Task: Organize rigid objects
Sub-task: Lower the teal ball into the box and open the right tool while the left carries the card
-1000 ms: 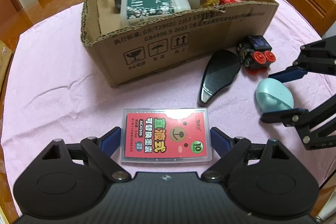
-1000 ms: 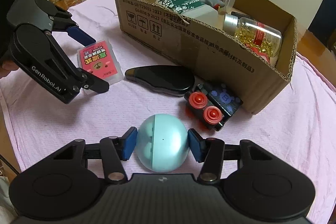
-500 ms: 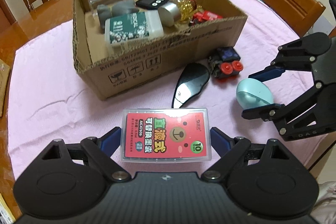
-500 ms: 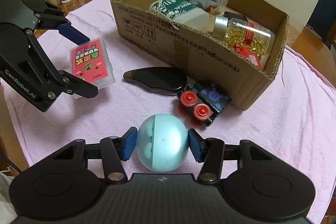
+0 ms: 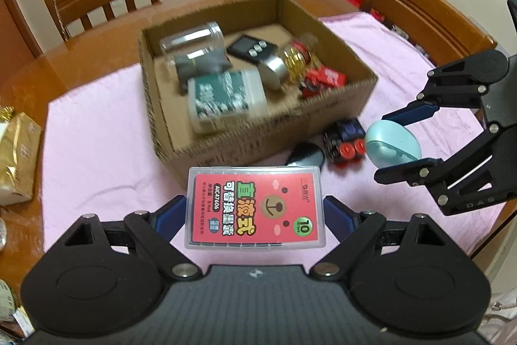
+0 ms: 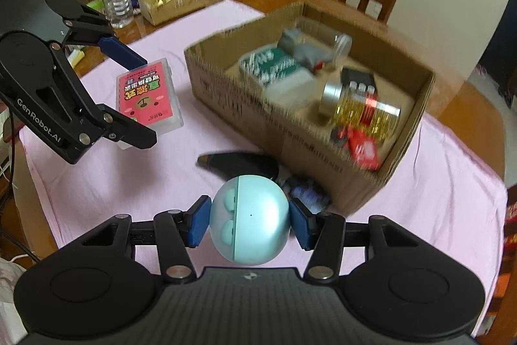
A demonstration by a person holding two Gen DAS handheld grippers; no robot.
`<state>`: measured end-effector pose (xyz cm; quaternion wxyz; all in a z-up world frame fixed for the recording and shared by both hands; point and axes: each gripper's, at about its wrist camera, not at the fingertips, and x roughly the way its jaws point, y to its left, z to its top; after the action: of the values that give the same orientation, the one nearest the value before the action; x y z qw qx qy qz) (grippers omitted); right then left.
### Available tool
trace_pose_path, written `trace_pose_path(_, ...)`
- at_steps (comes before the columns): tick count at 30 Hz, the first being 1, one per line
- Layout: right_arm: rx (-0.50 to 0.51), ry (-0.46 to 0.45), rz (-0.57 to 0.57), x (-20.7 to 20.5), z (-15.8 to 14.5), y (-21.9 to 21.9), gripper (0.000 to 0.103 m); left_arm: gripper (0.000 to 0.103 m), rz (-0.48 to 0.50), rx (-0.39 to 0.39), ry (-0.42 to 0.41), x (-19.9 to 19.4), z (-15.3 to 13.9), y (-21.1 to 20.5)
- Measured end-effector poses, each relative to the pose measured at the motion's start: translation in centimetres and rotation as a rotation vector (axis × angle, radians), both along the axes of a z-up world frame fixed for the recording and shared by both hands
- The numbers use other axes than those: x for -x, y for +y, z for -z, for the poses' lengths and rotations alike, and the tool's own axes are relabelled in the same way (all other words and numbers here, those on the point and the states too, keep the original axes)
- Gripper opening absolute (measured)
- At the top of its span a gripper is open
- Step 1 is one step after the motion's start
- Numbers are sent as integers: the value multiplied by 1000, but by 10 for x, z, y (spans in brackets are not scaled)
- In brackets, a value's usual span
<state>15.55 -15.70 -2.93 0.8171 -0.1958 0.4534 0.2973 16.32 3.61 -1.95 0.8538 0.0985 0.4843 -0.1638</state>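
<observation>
The left hand-held gripper (image 5: 255, 209) has its blue pads clamped on the long sides of a clear plastic case with a red bear label (image 5: 255, 206), held up off the pink cloth (image 5: 97, 144). The right hand-held gripper (image 6: 248, 223) squeezes a pale blue egg-shaped case (image 6: 248, 222), also in the air. Below them on the bench lie a black glossy oval piece (image 6: 239, 165) and a dark toy car with red wheels (image 5: 345, 139), just beside the open cardboard box (image 5: 323, 115) holding bottles and jars.
</observation>
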Motion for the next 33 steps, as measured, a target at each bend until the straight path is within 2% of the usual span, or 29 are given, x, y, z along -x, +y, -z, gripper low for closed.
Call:
trace_pose_path(7,-18,-89,-25,-28,-29,10,58,89,-21,11,-60,-14,-21,5)
trace_pose_path(14,-26,-126,0,-71,-30,20,58,89,-44,-4,-117,-27,-33,12)
trace_pose_path(20,-12,-83,26,-95,-12,27,58,89,-66,-2,-134,-37,-37,19)
trace_pose_path(29,-17,-19,51,-103,7,28,58,89,-75,0,-154,-61,-41,19)
trace_pose_path(31,-46,-18,64,-103,4,25,61,89,-71,0,-156,-67,-41,16)
trace_pose_path(33,-56,-24,75,-101,1,23,71,89,-60,-2,-164,-73,-43,11)
